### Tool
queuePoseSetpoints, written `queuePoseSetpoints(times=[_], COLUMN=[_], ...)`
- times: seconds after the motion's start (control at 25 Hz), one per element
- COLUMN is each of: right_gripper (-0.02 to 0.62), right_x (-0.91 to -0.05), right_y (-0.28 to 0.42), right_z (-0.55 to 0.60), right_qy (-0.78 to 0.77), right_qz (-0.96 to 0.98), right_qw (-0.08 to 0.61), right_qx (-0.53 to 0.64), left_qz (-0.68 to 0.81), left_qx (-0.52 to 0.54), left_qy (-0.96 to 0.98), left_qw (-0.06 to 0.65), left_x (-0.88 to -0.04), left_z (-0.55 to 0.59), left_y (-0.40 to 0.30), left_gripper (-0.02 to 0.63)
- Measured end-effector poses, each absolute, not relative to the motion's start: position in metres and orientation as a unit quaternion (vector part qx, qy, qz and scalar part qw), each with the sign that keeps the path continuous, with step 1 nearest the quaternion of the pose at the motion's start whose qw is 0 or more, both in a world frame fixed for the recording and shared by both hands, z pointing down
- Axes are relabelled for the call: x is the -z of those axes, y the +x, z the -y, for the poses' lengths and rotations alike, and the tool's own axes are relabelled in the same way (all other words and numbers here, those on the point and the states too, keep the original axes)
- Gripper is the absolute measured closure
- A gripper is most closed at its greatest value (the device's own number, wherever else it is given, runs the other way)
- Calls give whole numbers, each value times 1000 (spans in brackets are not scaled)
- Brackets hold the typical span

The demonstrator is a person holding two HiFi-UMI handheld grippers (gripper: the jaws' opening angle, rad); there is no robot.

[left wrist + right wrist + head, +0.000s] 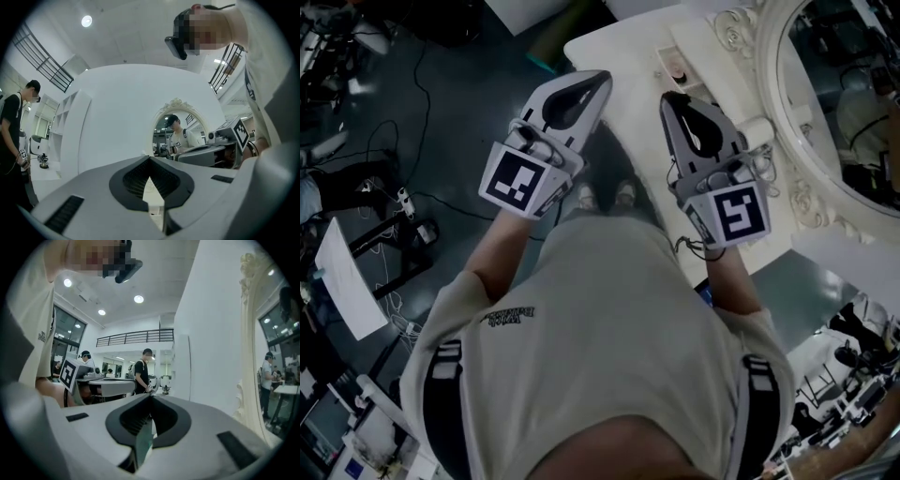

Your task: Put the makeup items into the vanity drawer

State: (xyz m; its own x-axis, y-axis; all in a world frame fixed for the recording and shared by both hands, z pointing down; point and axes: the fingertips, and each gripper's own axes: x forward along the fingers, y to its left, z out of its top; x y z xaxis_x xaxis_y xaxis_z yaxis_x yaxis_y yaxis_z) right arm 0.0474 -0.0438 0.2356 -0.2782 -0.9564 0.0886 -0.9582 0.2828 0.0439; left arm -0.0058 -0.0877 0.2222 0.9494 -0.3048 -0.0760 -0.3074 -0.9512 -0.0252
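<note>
I hold both grippers level in front of my chest, side by side, pointing at the white vanity [609, 47]. The left gripper [602, 79] is shut, its fingertips meeting with nothing between them [149, 160]. My right gripper [669, 97] is shut and empty as well [151, 397]. A small round item [678, 73] lies on the vanity top just beyond the right gripper. The ornate oval mirror [853, 103] stands at the right; it also shows ahead in the left gripper view [180, 131], and its carved frame [248, 333] in the right gripper view. No drawer is visible.
The dark floor at the left carries cables [412, 122] and a white board [347, 281]. My shoes [605, 195] stand close to the vanity's front edge. A person [14, 136] stands at the left, another person [142, 371] further back in the room.
</note>
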Motion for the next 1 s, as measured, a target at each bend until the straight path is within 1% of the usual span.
queuePoseSetpoints(times=[0.12, 0.28, 0.76, 1.0], right_gripper=[589, 589, 589, 589], right_x=[-247, -252, -255, -258], right_y=[41, 39, 43, 39], right_z=[36, 32, 34, 36], right_qy=[596, 597, 600, 594], right_qz=[802, 801, 798, 801], right_qw=[32, 35, 43, 47], right_qx=[-33, -37, -41, -49], left_qz=[-158, -156, -148, -155], left_qx=[-33, -29, -20, -14], left_qy=[-987, -987, -989, -988], left_qw=[8, -7, 10, -1], left_x=[-231, -240, -240, -243], left_z=[77, 69, 61, 64], left_y=[-12, -12, -8, -11], left_gripper=[594, 594, 595, 595])
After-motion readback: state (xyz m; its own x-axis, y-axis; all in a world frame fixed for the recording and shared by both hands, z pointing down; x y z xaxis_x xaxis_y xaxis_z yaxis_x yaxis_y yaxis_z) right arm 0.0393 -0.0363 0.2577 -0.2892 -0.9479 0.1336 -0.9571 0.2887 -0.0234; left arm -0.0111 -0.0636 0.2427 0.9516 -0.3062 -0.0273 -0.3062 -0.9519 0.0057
